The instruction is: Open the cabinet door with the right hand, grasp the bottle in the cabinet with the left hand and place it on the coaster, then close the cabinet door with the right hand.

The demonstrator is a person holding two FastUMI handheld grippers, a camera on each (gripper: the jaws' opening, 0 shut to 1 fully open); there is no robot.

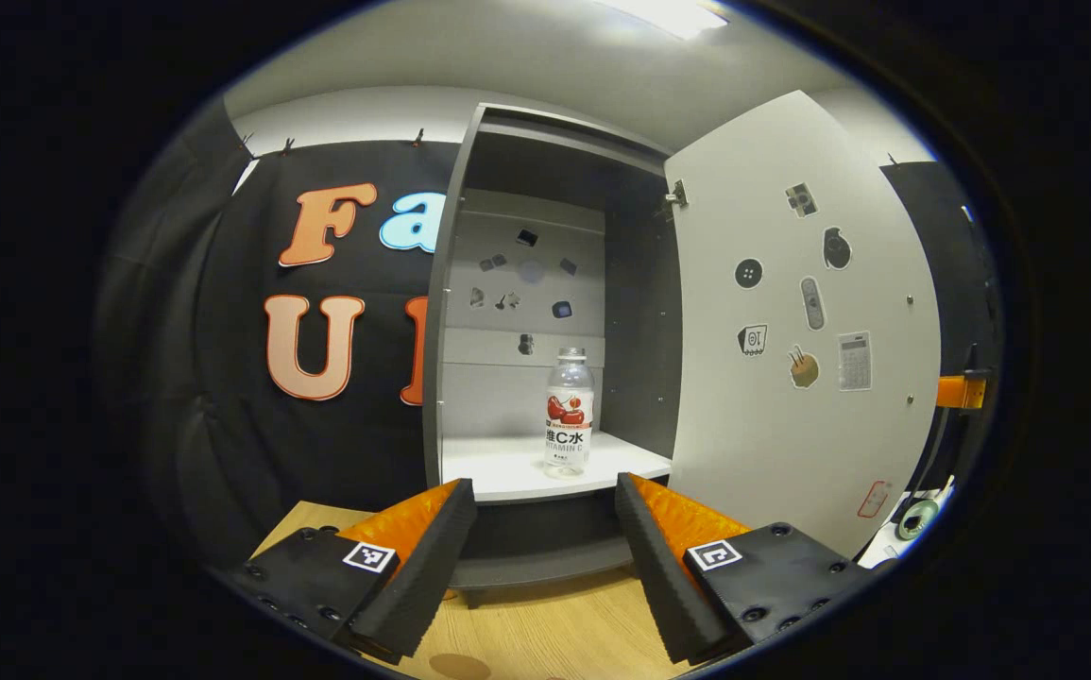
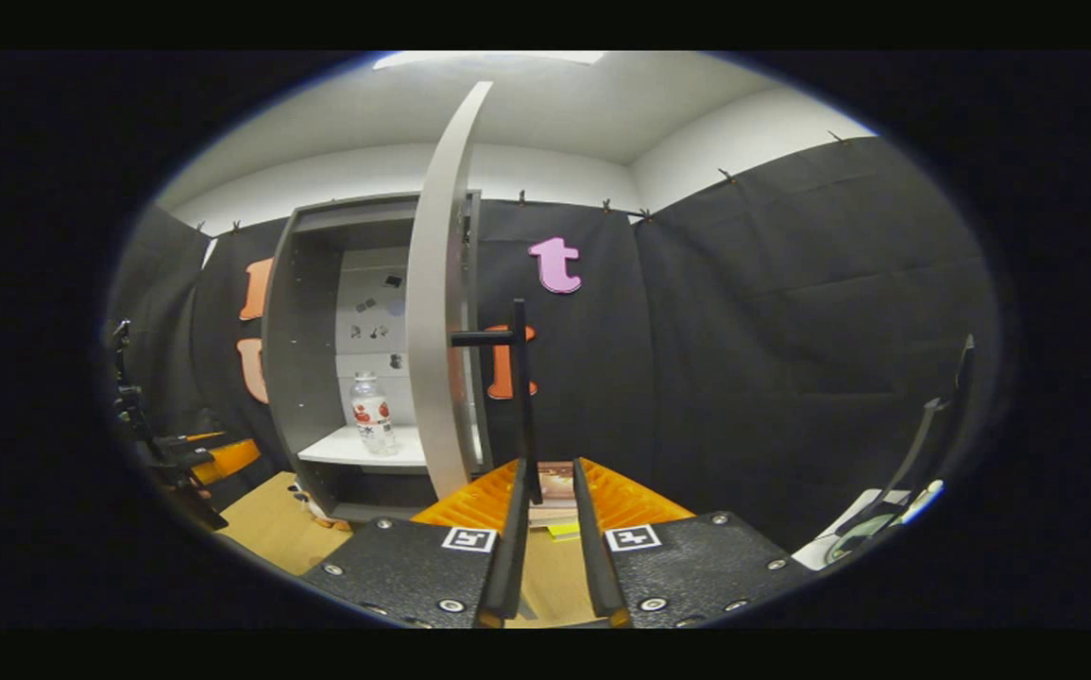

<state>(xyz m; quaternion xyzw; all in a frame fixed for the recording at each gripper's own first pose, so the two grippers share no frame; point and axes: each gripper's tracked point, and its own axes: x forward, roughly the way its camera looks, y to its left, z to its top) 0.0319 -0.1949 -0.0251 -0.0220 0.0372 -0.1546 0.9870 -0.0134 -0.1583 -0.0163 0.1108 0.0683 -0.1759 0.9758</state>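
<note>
A clear bottle (image 1: 569, 411) with a red-and-white label stands upright on the white shelf (image 1: 507, 472) of the grey cabinet (image 1: 451, 312). My left gripper (image 1: 545, 515) is open in front of the shelf, short of the bottle, with nothing between its fingers. The white door (image 1: 800, 331) is swung wide open to the right. In the right gripper view the door (image 2: 441, 312) is seen edge-on, with the bottle (image 2: 372, 413) behind it. The lower end of the black bar handle (image 2: 521, 397) sits between the slightly parted fingers of my right gripper (image 2: 550, 505), close to the left one. A brown round coaster (image 1: 460, 666) lies low on the table.
The wooden table (image 1: 554, 623) runs under the cabinet. Stickers cover the door's inner face and the cabinet's back wall. A roll of tape (image 1: 918, 518) lies at the far right. Books (image 2: 554, 486) lie beyond my right gripper. My left gripper (image 2: 214, 458) shows at the left.
</note>
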